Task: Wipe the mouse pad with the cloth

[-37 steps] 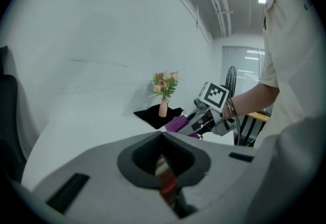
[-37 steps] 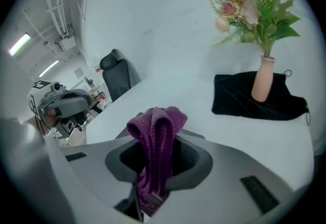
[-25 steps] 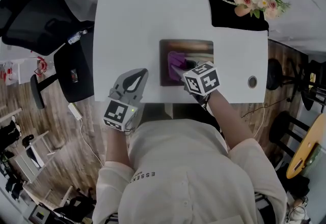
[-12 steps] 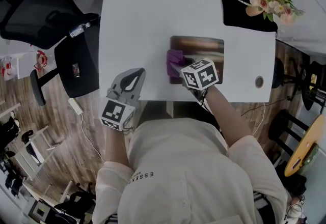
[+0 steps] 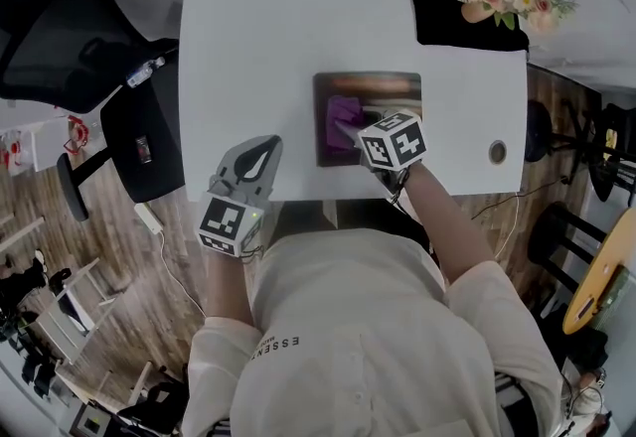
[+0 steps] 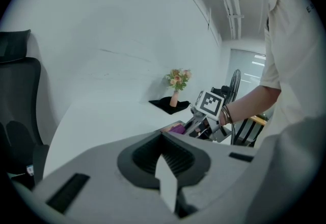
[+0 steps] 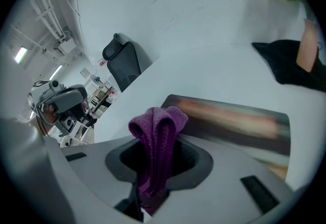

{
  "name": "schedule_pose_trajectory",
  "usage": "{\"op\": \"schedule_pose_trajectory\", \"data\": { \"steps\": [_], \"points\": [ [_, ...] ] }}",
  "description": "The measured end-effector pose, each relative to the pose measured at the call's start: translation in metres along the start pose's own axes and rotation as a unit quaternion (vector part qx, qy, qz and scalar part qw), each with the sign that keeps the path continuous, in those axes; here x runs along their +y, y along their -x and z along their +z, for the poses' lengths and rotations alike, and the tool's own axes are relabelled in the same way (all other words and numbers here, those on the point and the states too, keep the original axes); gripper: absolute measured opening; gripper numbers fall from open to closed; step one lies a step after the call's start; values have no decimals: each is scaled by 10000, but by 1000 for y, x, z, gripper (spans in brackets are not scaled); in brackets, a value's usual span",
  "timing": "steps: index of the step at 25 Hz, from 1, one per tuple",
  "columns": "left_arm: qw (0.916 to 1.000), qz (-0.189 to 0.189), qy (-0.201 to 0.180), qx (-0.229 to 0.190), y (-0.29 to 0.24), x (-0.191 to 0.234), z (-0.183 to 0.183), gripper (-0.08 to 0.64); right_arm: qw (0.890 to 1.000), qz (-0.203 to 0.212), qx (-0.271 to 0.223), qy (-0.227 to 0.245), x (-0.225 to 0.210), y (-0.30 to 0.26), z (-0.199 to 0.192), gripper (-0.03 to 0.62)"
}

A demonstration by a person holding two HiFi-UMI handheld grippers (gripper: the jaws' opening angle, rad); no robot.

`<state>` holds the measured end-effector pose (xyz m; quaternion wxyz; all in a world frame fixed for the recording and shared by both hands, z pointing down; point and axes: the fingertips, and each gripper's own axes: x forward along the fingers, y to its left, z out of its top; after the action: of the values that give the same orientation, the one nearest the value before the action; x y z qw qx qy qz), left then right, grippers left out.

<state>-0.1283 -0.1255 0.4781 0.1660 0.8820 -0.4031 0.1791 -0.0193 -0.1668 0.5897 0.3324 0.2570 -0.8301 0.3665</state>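
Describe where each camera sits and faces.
Head view: on the person's head, facing steeply down at the table; torso, both arms show.
Left gripper view: on left hand-held gripper, facing across the table; shut jaws show.
Right gripper view: on right hand-held gripper, facing the mouse pad; jaws grip cloth.
Head and right gripper views share the cloth.

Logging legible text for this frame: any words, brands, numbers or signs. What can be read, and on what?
"ESSEN": on the back of the person's white shirt; the smaller line under it is too small to read.
Marker cubes on the left gripper and right gripper: square patterns only, no letters.
On the mouse pad and the purple cloth: no print visible.
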Motion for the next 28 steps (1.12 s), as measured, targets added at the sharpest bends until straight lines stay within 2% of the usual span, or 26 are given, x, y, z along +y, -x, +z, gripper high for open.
{"op": "schedule_pose_trajectory", "data": {
  "steps": [15,21,28],
  "points": [
    [9996,-238,-112,-62,-53,-42,22,0,9997,-162,-73,-182,-60,48,-21,112],
    [9991,-359,-201,-78,-74,-60,30,2,9989,-369,-102,-269,-89,72,-33,114],
    [9991,-355,-131,-211,-91,-77,40,0,9977,-620,-51,-271,-120,96,-44,114]
  ]
}}
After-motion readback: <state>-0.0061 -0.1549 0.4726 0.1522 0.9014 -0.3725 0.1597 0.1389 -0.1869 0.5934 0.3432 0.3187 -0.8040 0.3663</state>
